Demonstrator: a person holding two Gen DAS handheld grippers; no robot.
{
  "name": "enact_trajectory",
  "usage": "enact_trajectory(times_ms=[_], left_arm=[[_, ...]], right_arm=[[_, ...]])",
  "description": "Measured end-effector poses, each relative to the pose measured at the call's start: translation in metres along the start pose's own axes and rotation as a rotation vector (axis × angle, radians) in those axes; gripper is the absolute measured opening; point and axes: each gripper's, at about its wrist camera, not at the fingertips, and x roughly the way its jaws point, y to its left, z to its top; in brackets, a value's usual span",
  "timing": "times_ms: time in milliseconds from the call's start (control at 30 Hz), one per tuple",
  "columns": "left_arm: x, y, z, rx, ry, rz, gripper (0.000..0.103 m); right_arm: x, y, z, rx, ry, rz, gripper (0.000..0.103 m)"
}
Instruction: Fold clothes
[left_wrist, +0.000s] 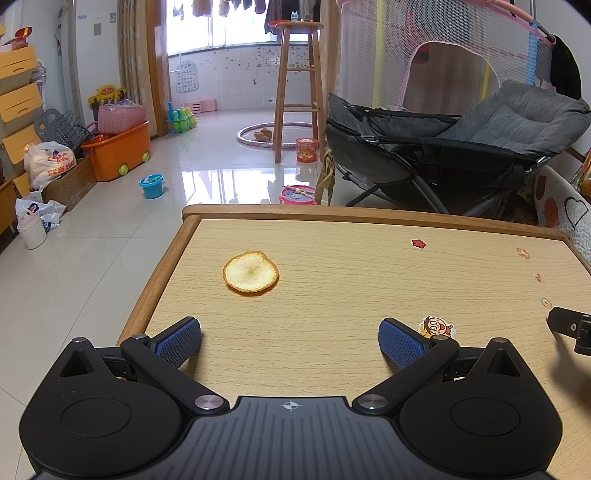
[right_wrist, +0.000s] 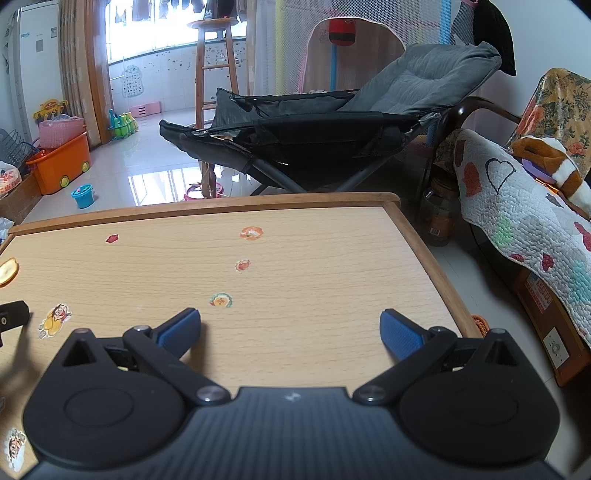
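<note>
No garment lies on the wooden table (left_wrist: 332, 266) in either view. My left gripper (left_wrist: 290, 341) hovers low over the table's near left part, open, nothing between its blue pads (left_wrist: 177, 341). My right gripper (right_wrist: 290, 336) hangs over the table's (right_wrist: 295, 266) near right part, also open and holding nothing, blue pads (right_wrist: 400, 338) wide apart. Part of the right gripper shows at the right edge of the left wrist view, and part of the left gripper at the left edge of the right wrist view.
A round orange peel (left_wrist: 250, 272) lies on the table's left half, with several small stickers (right_wrist: 221, 300) on the surface. Beyond the far edge stands a grey folding lounge chair (left_wrist: 454, 147), a tall wooden stool (left_wrist: 297, 85), toys on the tiled floor. A quilt-covered seat (right_wrist: 524, 214) sits at right.
</note>
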Motion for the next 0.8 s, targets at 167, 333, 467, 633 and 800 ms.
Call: enact_trajectory(times_ms=[167, 333, 467, 633, 800], left_arm=[[0.0010, 0.0000, -0.0001, 0.000, 0.000, 0.000, 0.103], [0.0011, 0.0000, -0.0002, 0.000, 0.000, 0.000, 0.103], [0.0010, 0.0001, -0.0002, 0.000, 0.000, 0.000, 0.103], [0.0014, 0.0001, -0.0003, 0.000, 0.000, 0.000, 0.103], [0.0030, 0.0010, -0.0004, 0.001, 0.000, 0.001, 0.103]], right_arm=[[0.0000, 0.0000, 0.0000, 0.003, 0.000, -0.002, 0.103], [-0.0001, -0.0007, -0.0002, 0.003, 0.000, -0.003, 0.103], [-0.0004, -0.0010, -0.0004, 0.003, 0.000, -0.003, 0.103], [-0.0005, -0.0005, -0.0006, 0.004, 0.001, -0.003, 0.103], [-0.0013, 0.0001, -0.0014, 0.004, 0.001, -0.002, 0.103]])
